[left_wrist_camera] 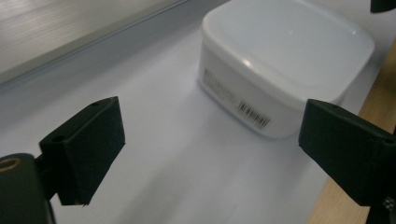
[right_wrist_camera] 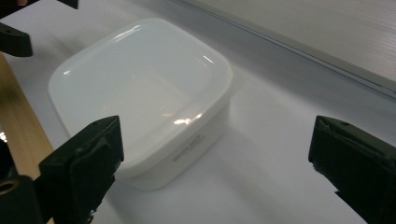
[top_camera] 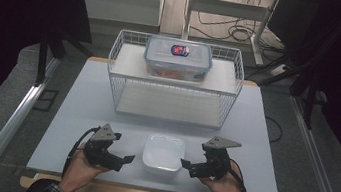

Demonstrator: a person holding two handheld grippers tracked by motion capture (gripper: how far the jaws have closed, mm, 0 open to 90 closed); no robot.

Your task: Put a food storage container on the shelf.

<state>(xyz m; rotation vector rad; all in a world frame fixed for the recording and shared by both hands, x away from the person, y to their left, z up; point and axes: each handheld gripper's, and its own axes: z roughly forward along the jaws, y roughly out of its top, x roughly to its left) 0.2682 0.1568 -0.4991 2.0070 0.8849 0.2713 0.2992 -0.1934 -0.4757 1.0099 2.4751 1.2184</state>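
At the near edge of the table, two hands hold the tools. The left gripper is on the left of a white box and points to it; its jaws stand wide apart with nothing between them, and they do not touch the box. The right gripper is on the right of the same box, also pointing to it, jaws wide and empty, very close to the box side. The white box stands on the table between the two grippers, with its lid on. In the left gripper view the box shows a barcode label on its side. Farther away, in the middle of the table, stands a wire rack. A clear container with a blue-edged lid sits on its upper shelf.
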